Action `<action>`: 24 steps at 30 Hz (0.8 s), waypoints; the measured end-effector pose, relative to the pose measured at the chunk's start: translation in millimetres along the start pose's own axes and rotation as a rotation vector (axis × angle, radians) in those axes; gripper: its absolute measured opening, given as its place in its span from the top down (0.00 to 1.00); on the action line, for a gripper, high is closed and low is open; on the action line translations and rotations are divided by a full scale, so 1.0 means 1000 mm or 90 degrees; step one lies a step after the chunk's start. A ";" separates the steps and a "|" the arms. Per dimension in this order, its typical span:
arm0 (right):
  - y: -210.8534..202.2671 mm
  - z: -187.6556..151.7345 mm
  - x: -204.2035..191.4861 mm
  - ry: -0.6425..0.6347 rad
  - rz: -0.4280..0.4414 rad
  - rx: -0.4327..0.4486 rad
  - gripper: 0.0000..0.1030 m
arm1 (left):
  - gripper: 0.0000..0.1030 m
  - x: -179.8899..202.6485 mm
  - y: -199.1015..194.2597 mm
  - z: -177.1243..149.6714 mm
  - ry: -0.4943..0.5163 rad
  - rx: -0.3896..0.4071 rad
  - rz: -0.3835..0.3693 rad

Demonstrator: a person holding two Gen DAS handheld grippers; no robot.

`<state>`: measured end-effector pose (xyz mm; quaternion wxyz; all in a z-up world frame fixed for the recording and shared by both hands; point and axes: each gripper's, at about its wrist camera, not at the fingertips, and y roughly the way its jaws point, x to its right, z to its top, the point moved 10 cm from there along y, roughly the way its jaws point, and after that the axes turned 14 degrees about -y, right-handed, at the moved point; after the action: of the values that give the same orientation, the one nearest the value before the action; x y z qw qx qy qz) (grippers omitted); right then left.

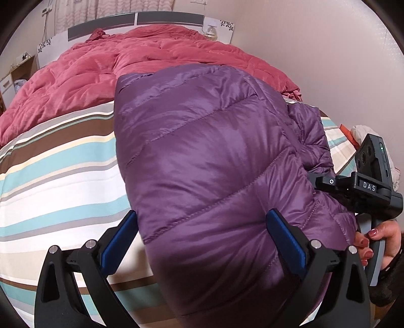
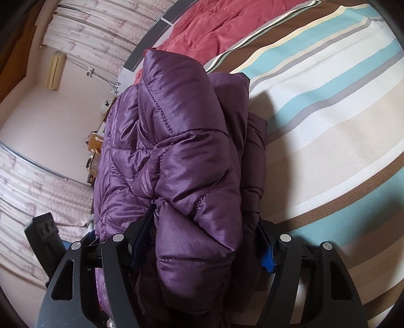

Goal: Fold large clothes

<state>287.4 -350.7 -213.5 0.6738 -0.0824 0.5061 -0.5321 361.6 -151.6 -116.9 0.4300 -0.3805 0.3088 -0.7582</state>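
Note:
A purple quilted down jacket (image 1: 207,161) lies folded into a thick bundle on the striped bed sheet (image 1: 58,181). My left gripper (image 1: 199,242) has its blue-padded jaws wide apart around the bundle's near end; the jacket bulges between them. My right gripper (image 2: 204,242) has its jaws on either side of a thick fold of the jacket (image 2: 181,161) and squeezes it. The right gripper's body (image 1: 363,186) and the hand holding it show at the right edge of the left wrist view.
A red quilt (image 1: 131,68) is bunched at the head of the bed, below the headboard (image 1: 136,22). The room wall (image 1: 328,50) runs along the right side of the bed. Curtains (image 2: 83,32) and a shelf with small items (image 2: 94,151) stand beyond the bed.

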 end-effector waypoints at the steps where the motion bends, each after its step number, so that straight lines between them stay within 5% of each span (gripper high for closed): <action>1: 0.001 0.001 -0.001 -0.001 0.000 0.001 0.33 | 0.03 0.001 0.000 -0.001 0.000 0.001 -0.002; 5: 0.005 0.005 -0.003 -0.006 0.002 0.008 0.39 | 0.07 0.005 0.000 -0.001 0.005 0.007 -0.004; 14: -0.008 0.008 -0.026 -0.059 0.018 0.042 0.64 | 0.35 0.011 -0.017 -0.001 0.035 0.053 0.014; 24: -0.018 0.005 -0.060 -0.112 0.022 0.067 0.66 | 0.49 -0.001 -0.048 -0.010 0.044 0.084 0.021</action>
<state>284.5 -312.2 -163.6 0.7281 -0.0845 0.4176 -0.5370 333.4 -127.7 -84.2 0.4553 -0.3197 0.2791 -0.7827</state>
